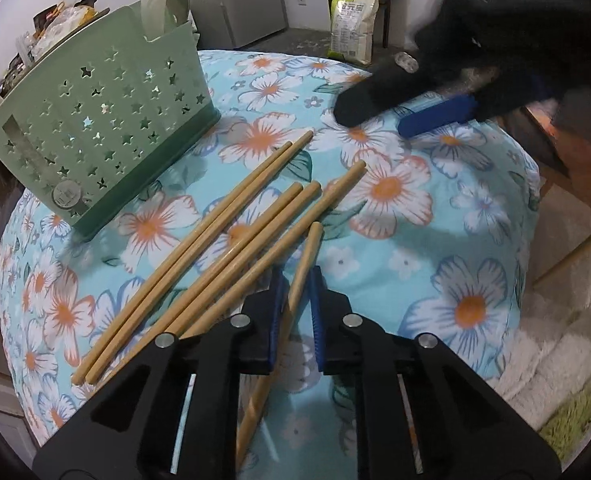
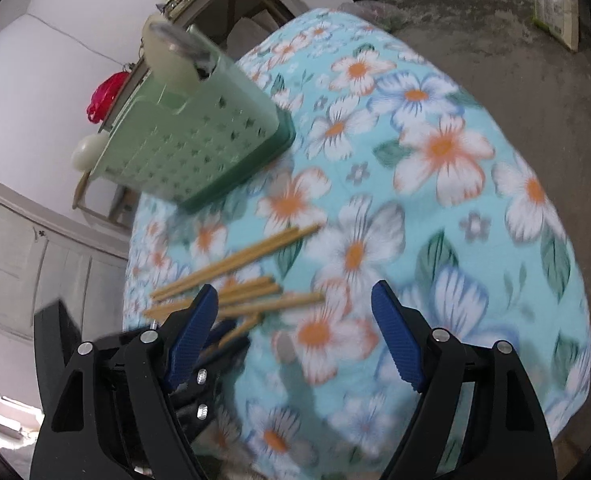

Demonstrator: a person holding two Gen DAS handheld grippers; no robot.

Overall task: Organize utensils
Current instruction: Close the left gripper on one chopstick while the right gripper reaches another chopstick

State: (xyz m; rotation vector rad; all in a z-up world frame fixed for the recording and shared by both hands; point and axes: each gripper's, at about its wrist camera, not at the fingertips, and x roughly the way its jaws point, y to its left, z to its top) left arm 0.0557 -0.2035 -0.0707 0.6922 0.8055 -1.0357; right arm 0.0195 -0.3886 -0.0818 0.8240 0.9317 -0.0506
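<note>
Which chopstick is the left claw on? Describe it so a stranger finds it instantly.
Start at the green star-holed basket on the floral cloth. In front lie five chopsticks roughly side by side. The sixth chopstick sits right of them, angled more steeply, between the left claw's blue pads.

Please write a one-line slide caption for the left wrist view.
Left gripper closed on one wooden chopstick beside five others, green star-cutout basket behind.

six wooden chopsticks (image 1: pixel 231 236) lie loosely fanned on floral cloth, beside upright green star-holed utensil caddy (image 1: pixel 107 136).
</note>
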